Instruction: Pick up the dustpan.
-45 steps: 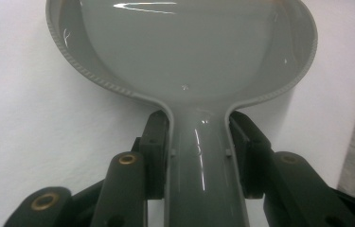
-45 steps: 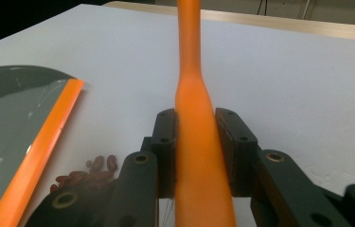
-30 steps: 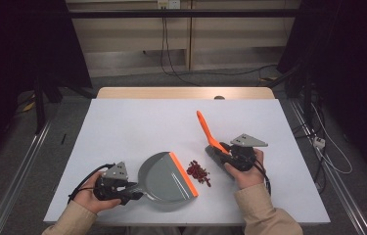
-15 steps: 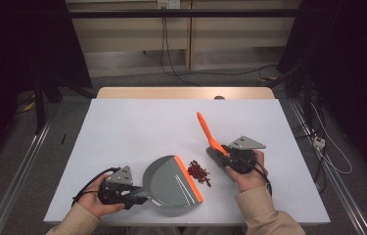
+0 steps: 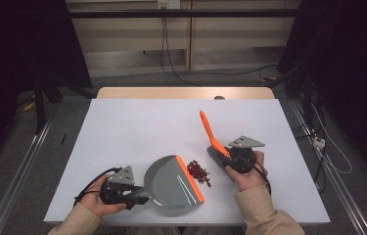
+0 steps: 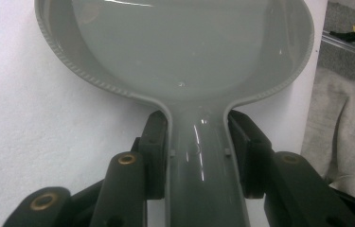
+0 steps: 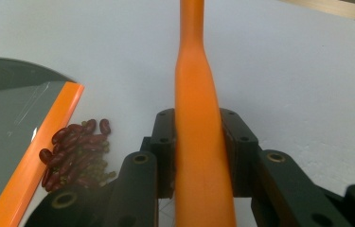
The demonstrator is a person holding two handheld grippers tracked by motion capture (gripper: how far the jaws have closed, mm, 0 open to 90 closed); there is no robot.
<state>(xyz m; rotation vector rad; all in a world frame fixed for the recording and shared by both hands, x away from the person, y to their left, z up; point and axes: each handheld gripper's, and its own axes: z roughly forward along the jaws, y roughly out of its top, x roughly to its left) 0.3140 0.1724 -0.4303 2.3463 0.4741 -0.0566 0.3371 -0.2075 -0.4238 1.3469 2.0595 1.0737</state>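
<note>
While beans (image 5: 198, 171) lie loose, dustpan handle (image 6: 203, 170) between left jaws.

Beans (image 5: 198, 172) just beside dustpan (image 5: 173, 183)

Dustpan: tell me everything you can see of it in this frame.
The dustpan is a grey, glossy, plastic-looking pan with a rounded back, a ribbed rim and a straight orange lip. It lies flat on the white table near the front edge, its lip facing a small pile of red beans that lies right beside it. Its pan looks empty. The left tool is shut on its narrow grey handle, one pad on each side.
</note>
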